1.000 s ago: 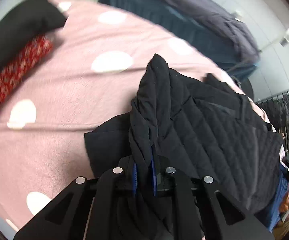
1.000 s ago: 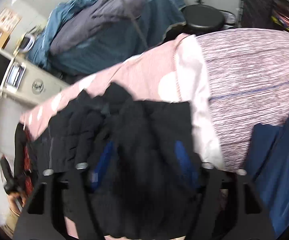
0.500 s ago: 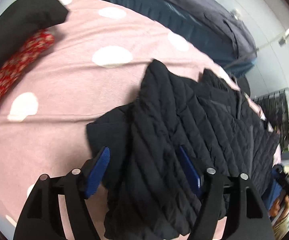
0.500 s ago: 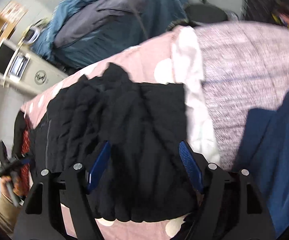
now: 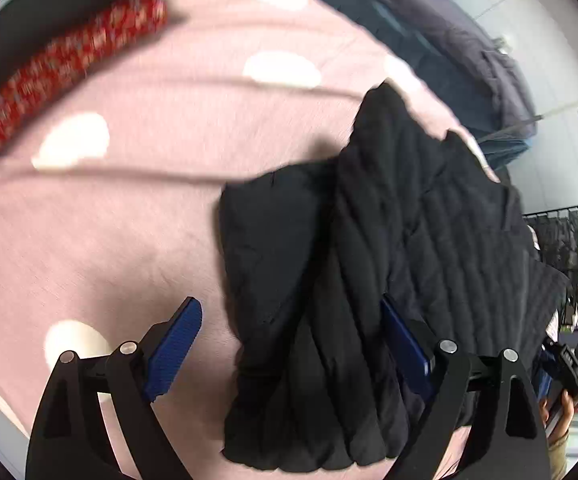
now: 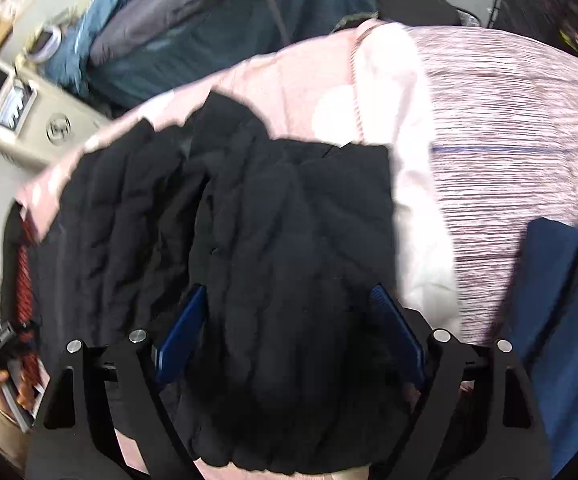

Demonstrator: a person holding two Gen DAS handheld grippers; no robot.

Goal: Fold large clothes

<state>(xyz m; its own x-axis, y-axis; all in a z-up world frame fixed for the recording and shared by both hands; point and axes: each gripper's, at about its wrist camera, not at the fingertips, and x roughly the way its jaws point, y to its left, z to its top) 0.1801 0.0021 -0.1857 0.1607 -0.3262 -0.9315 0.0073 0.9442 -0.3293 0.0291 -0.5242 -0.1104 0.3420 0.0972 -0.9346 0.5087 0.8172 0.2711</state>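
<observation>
Jacket: a black quilted jacket lies crumpled on the bed, filling the centre and lower right of the left wrist view; in the right wrist view the same jacket fills the centre and lower middle.
Jacket surface: stitched in slanting ribs, with a smoother, flatter panel on its left edge in the left wrist view and a pointed fold at its top.
Left claw: the left claw is spread wide and holds nothing; the jacket's lower part lies between its blue pads, the right pad against the fabric, the left pad over bare cover.
Right claw: the right claw is also spread wide, gripping nothing, with the jacket lying between the pads.
Bed: a pink bed cover with white spots lies under the jacket.
Upper left, left wrist view: a red patterned cloth.
Right edge, right wrist view: a striped pink-white fabric, a dark blue cloth below it.
</observation>
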